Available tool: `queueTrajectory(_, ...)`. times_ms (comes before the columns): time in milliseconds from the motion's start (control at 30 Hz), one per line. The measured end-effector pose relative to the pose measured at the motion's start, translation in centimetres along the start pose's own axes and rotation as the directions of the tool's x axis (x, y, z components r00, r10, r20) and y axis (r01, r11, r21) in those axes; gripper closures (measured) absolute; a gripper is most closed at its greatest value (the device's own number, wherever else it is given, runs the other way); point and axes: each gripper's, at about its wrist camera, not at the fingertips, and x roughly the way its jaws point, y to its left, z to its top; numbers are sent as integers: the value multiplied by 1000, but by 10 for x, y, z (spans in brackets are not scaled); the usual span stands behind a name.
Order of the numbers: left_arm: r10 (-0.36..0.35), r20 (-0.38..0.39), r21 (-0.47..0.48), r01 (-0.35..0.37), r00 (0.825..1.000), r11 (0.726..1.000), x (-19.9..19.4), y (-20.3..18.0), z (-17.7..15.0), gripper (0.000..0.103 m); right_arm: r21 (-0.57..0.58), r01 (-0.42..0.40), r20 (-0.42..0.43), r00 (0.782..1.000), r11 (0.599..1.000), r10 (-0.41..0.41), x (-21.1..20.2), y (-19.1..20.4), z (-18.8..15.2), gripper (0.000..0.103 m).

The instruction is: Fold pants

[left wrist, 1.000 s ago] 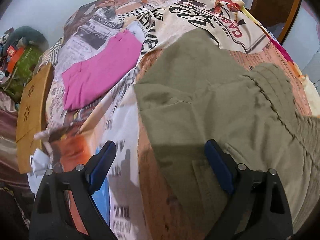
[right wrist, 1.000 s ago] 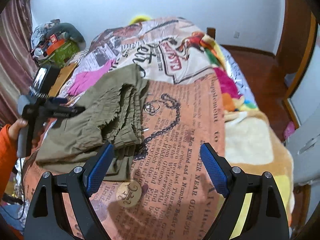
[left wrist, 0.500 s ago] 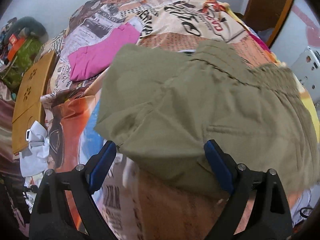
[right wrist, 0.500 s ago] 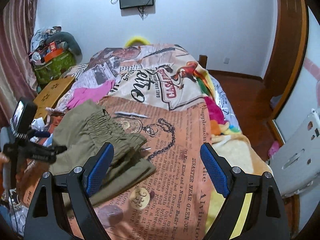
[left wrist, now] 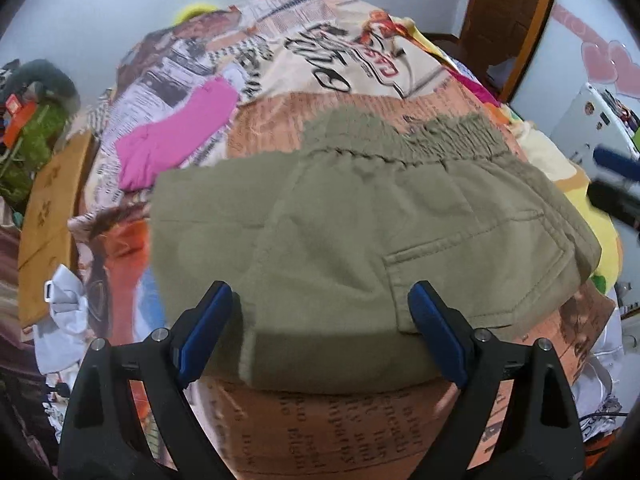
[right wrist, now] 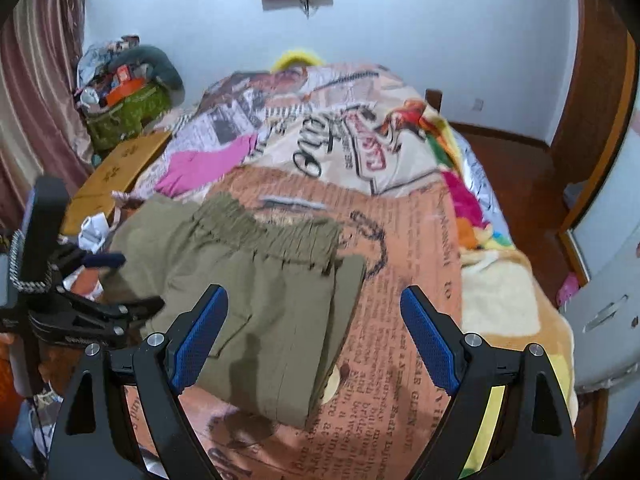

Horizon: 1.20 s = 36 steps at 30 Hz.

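The pants point(left wrist: 360, 240), olive green, lie folded into a thick rectangle on the bed point(left wrist: 360, 440), on the orange newsprint part of the blanket point(right wrist: 420, 280). Their gathered elastic waistband point(right wrist: 280, 236) is on the far side, away from both cameras, and a stitched back pocket point(left wrist: 480, 272) faces up near the right-hand edge in the left wrist view.

The left claw point(left wrist: 324, 332) hangs over the near edge of the pants with its blue pads spread wide; nothing is gripped, and the cloth shows flat between them. The right claw point(right wrist: 316, 340) is also wide and holds nothing; its left pad is over the pants' near corner, its right pad over bare blanket.

In the right wrist view the left claw point(right wrist: 116, 284) appears at the left edge, beside the pants, a little blurred. In the left wrist view the right claw shows only as a dark blur at the right edge.

A pink garment point(left wrist: 176, 136) lies farther up the bed, apart from the pants. A wooden board point(right wrist: 116, 176) sits along the bed's left side, with white crumpled cloth point(left wrist: 60, 312) by it.
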Motion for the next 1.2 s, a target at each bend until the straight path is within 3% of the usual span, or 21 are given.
queueTrajectory(133,46,30,-75,-44,998,996,-10,30,3,12,13,-40,-34,999,999,40,5,4,-8,17)
queueTrajectory(267,60,-16,-154,-62,998,986,0,61,-1,12,24,-93,-72,993,995,94,11,11,-16,17)
queueTrajectory(367,62,-60,-158,-71,996,985,13,72,-12,10,17,-120,-121,985,993,121,23,17,-24,18)
queueTrajectory(467,57,-45,-187,-64,997,980,18,78,-23,4,18,-119,-139,983,993,120,34,15,-30,19)
queueTrajectory(767,76,-12,-184,-77,997,980,4,85,-36,4,68,-154,-137,977,986,162,41,-2,-39,23)
queueTrajectory(867,231,-57,-181,-238,971,954,12,99,-48,4,72,-145,-134,979,987,154,42,-4,-40,26)
queueTrajectory(1000,143,-109,-275,-168,984,947,26,123,-62,6,101,-150,-140,977,984,163,44,-12,-38,28)
queueTrajectory(1100,155,-88,-300,-174,984,938,18,127,-55,7,88,-135,-137,980,987,147,40,-11,-34,32)
queueTrajectory(1200,134,-28,-309,-136,991,941,1,123,-38,7,56,-93,-116,988,994,99,30,-11,-24,32)
